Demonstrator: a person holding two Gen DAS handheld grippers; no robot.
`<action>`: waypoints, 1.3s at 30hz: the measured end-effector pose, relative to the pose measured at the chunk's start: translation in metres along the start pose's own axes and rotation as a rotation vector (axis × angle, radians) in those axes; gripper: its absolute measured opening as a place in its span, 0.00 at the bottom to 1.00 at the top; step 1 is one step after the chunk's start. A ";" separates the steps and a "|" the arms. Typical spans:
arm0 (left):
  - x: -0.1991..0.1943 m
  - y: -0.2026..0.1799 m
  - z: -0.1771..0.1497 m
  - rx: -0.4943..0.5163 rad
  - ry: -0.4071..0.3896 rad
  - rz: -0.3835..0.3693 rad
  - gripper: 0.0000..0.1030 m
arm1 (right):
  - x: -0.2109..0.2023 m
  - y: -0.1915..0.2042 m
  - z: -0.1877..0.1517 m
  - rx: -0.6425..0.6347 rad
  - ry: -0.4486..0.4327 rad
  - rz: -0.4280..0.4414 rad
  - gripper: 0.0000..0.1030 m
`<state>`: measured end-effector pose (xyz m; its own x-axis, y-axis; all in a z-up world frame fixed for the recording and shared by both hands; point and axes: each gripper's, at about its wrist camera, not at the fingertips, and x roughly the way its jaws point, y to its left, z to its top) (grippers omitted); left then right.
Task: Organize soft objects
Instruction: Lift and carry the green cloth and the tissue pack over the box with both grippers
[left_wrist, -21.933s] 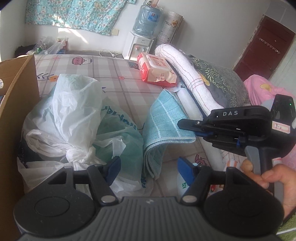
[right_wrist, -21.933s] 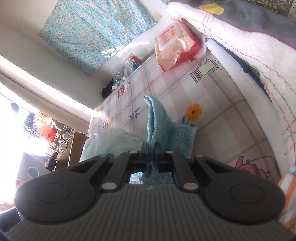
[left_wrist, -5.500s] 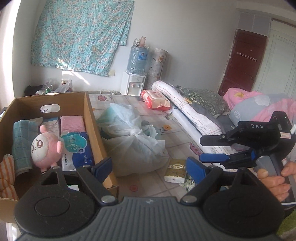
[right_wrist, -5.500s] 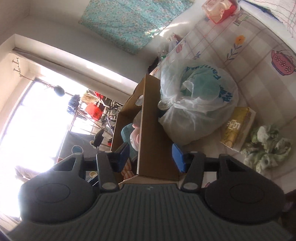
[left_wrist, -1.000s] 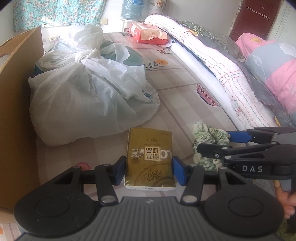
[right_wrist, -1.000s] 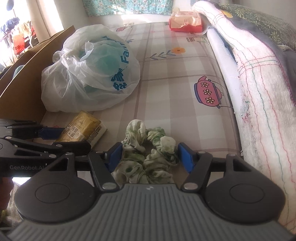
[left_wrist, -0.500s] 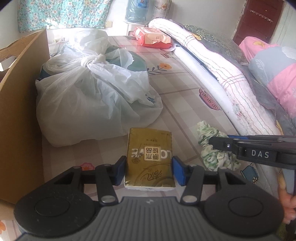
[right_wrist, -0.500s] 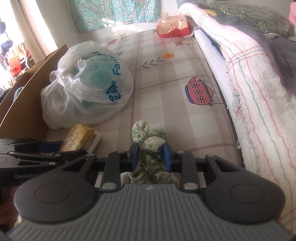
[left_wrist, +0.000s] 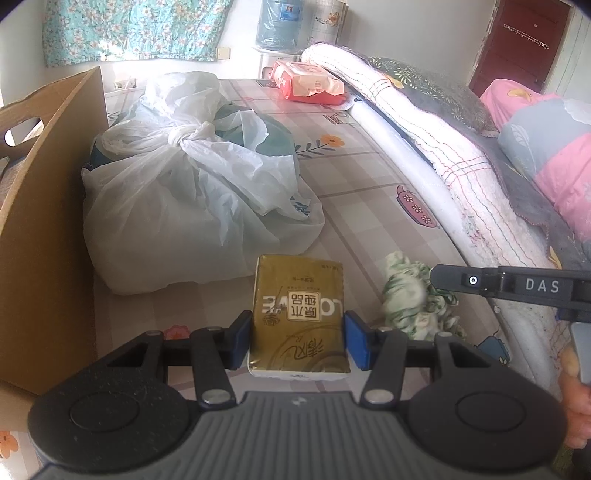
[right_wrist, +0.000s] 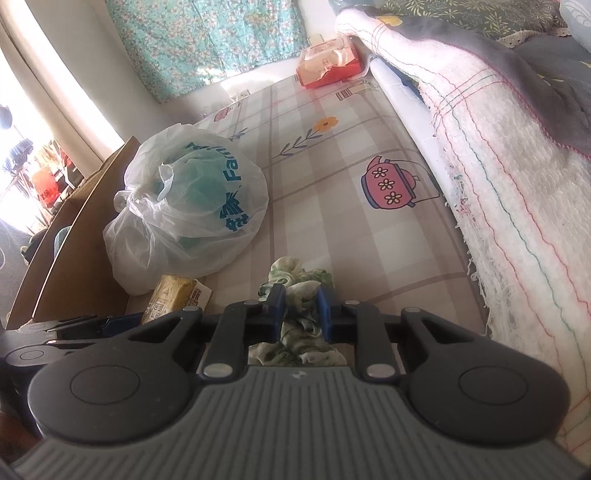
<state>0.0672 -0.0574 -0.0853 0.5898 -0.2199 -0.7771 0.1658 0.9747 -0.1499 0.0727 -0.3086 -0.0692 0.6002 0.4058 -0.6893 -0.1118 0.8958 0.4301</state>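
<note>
My left gripper (left_wrist: 298, 341) pinches the flat gold plastic-wrapped tissue pack (left_wrist: 299, 314) on the checked bed sheet (left_wrist: 369, 181). My right gripper (right_wrist: 300, 312) is clamped on the crumpled green-and-white fabric scrunchie (right_wrist: 295, 295) just beside it.

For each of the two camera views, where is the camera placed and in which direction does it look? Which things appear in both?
Left wrist: sits on the left gripper, looking down along its fingers at the gold tissue pack between them; the right gripper and a hand show at the right.
Right wrist: sits on the right gripper, looking down over the green scrunchie pinched in its fingers; the left gripper's fingers show at the lower left.
Shared: tissue pack, scrunchie, tied plastic bag, cardboard box, red wipes pack.
</note>
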 end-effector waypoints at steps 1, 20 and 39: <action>-0.002 0.000 0.000 0.000 -0.004 -0.001 0.52 | -0.001 0.000 0.000 0.005 -0.002 0.005 0.15; -0.019 0.009 -0.002 -0.016 -0.051 -0.005 0.52 | 0.022 0.028 -0.011 -0.169 0.061 -0.061 0.70; -0.135 0.073 0.009 -0.105 -0.275 0.000 0.52 | 0.027 0.038 -0.013 -0.136 0.044 -0.089 0.14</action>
<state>0.0063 0.0435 0.0141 0.7842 -0.2089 -0.5843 0.0915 0.9703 -0.2241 0.0744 -0.2613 -0.0785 0.5777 0.3290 -0.7470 -0.1682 0.9435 0.2855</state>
